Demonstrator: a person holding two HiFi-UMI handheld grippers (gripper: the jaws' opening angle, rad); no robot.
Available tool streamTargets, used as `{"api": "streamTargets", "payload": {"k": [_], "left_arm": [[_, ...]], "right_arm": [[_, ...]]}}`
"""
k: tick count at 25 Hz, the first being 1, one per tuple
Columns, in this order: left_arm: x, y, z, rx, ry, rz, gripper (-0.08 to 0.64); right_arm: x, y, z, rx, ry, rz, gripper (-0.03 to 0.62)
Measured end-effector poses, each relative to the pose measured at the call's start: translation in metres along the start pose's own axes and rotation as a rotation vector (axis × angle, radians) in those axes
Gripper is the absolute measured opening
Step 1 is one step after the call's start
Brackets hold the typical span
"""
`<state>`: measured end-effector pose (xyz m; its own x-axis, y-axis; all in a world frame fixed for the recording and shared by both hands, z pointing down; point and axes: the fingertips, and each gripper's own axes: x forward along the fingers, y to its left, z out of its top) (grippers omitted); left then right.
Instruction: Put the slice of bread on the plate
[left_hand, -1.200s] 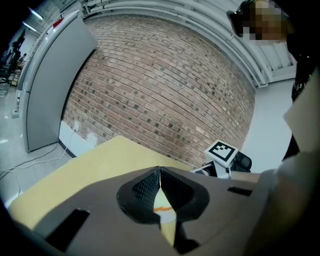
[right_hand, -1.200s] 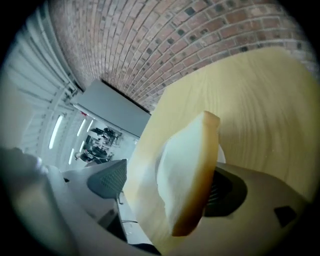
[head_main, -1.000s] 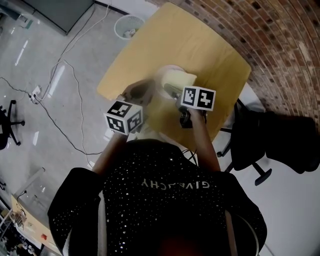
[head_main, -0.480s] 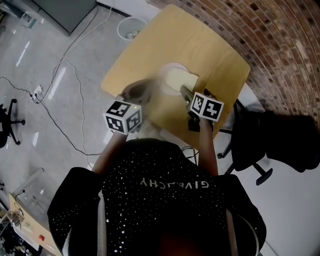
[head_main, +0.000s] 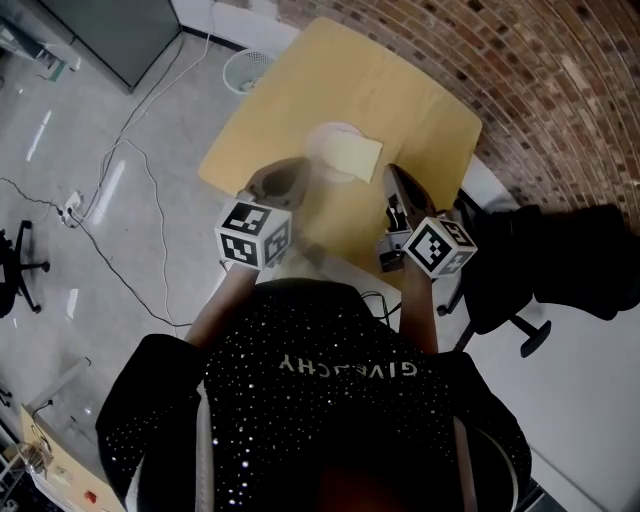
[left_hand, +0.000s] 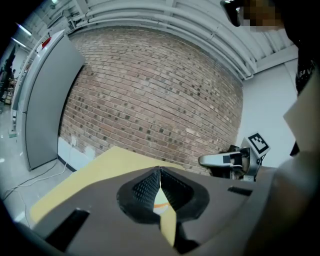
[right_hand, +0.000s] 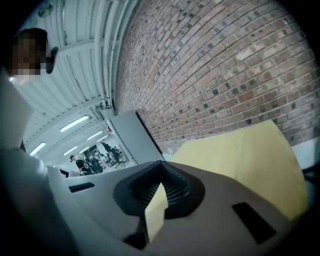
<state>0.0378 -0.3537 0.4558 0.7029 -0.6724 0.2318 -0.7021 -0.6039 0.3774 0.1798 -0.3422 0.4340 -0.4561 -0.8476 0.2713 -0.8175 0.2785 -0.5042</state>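
Head view looks down on the slice of bread (head_main: 354, 157), which lies flat on the white plate (head_main: 320, 138) and reaches to the plate's right side. The plate sits around the middle of the yellow bench (head_main: 410, 90).

Just right of the plate is the right gripper (right_hand: 161, 172), clear of the bread. Its fingers have just closed and now meet tip to tip, clenched on nothing. Only a sliver of yellow bench shows through the gap behind the tips.

On the plate's left, a bit blurred from above, is the left gripper (left_hand: 160, 175). Its fingers are pressed together too, empty, and it points across the bench toward the brick wall (left_hand: 150, 100). From that side, the right gripper can be seen raised above the bench's far edge.

Further out, a white wastebasket (head_main: 246, 68) stands on the grey floor (head_main: 60, 180) past the bench's left corner. Cables (head_main: 130, 200) trail over the floor. A black office chair (head_main: 505, 285) is beside the person's right arm.
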Motion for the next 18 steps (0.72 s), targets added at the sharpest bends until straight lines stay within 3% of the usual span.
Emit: {"api": "streamTargets", "payload": {"k": [4, 8, 18], "left_arm": [[-0.008, -0.023, 0.003, 0.039, -0.020, -0.026, 0.011], [-0.018, -0.042, 0.005, 0.076, -0.039, -0.037, 0.011], [-0.040, -0.059, -0.010, 0.101, -0.026, -0.016, 0.011]], "right_arm": [[-0.010, 0.029, -0.010, -0.153, 0.009, 0.002, 0.012], [-0.016, 0.053, -0.025, -0.243, -0.006, 0.022, 0.012], [-0.028, 0.067, -0.057, -0.274, 0.035, 0.003, 0.011]]}}
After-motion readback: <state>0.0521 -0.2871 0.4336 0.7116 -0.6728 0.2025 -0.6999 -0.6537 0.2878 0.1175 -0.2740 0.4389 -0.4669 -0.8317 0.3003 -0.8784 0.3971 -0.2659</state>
